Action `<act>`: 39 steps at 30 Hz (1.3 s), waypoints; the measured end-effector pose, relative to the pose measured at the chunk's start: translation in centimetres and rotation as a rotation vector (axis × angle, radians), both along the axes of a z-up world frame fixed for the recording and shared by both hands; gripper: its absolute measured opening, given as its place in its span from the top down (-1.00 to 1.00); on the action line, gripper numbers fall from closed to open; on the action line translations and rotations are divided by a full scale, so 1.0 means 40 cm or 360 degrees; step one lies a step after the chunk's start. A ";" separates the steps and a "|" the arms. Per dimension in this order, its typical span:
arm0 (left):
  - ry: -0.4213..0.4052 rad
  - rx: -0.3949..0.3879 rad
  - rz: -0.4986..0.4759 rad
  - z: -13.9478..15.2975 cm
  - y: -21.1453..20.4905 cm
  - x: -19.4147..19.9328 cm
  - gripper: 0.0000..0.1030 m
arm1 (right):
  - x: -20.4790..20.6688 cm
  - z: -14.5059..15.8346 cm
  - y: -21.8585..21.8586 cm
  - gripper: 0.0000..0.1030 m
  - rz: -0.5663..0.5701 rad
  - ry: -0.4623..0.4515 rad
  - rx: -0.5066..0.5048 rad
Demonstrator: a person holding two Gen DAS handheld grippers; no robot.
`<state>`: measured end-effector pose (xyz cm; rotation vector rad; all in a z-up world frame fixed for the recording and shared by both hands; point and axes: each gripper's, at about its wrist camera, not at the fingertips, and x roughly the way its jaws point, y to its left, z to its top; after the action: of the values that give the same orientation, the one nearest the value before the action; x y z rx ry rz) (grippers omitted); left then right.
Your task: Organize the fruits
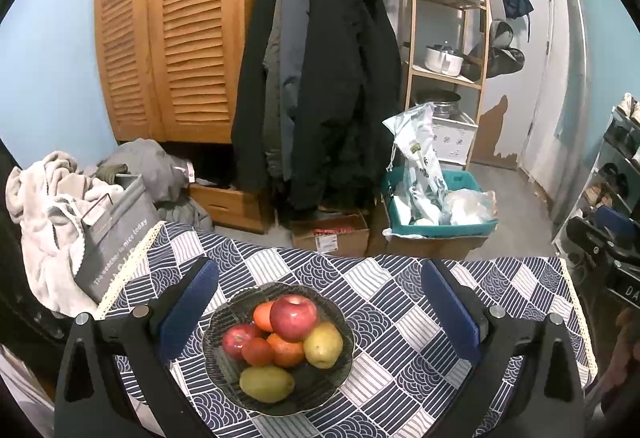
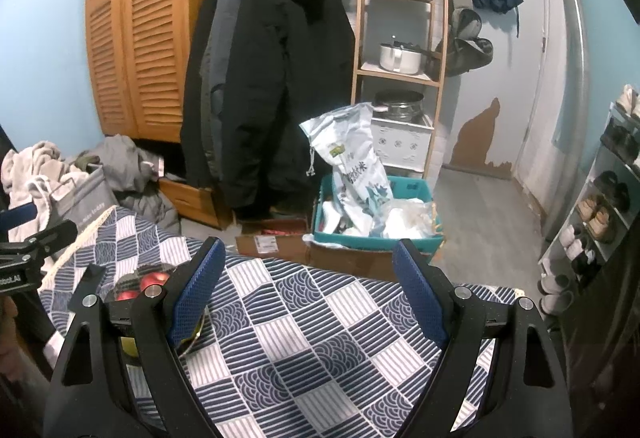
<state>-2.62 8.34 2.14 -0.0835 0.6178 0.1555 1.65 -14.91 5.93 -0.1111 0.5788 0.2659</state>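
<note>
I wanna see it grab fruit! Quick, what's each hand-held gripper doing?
Left hand-held gripper: open, empty, above the fruit bowl.
Right hand-held gripper: open, empty.

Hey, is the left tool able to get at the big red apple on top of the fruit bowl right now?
Probably yes. The left tool is open, its fingers straddle the bowl, and the red apple sits on top of the pile with nothing over it.

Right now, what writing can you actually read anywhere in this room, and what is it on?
"The weather is nice today": grey fabric bin, left of the table.
"DA", cut off: black rig at the right edge.
"LAI", start hidden: black rig at the left edge.
Rice sack: printed characters, too blurred to read.
Cardboard box label: too small.
</note>
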 end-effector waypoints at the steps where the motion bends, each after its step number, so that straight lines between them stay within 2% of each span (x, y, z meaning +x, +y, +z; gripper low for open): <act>1: -0.0003 0.0001 -0.0001 0.002 -0.001 0.000 -0.98 | 0.000 0.000 -0.001 -0.64 -0.0001 0.0000 0.0000; 39: -0.0033 0.0027 0.0061 0.014 0.000 -0.009 -0.98 | -0.003 0.002 -0.002 -0.64 -0.0001 0.0000 -0.0005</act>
<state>-2.99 8.36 2.71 -0.0807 0.5945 0.1965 1.54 -14.99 6.03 -0.1143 0.5794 0.2645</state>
